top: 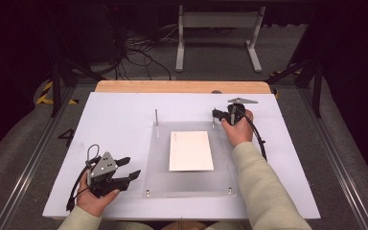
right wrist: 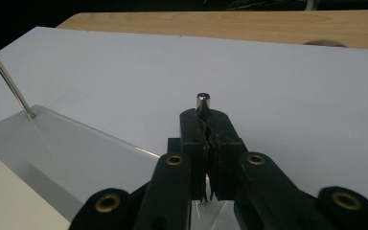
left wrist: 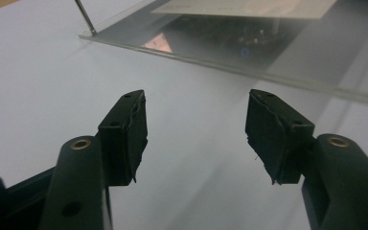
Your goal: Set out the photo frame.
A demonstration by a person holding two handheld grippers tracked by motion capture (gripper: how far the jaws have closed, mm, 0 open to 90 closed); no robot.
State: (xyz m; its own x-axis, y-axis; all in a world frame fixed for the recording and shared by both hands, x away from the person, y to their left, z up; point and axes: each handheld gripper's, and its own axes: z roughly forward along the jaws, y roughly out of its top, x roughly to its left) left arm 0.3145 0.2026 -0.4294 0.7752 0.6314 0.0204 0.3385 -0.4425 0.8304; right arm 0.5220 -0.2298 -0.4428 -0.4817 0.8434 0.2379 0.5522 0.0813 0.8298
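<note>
- The right hand-held gripper, right of centre in the upper half of the high view, has its black jaws pinched tight on a thin upright metal pin; the pin's shiny tip pokes out just above the jaws in the right gripper view.
- That pin stands at the far right corner of a clear square acrylic plate lying on the white bench.
- A second thin metal pin stands at the plate's far left corner, seemingly tilted in the right gripper view.
- A white rectangular paper card lies on the middle of the plate.
- The left hand-held gripper, lower left of the high view, has its jaws wide apart with nothing between them, over bare bench near the plate's left edge.
</note>
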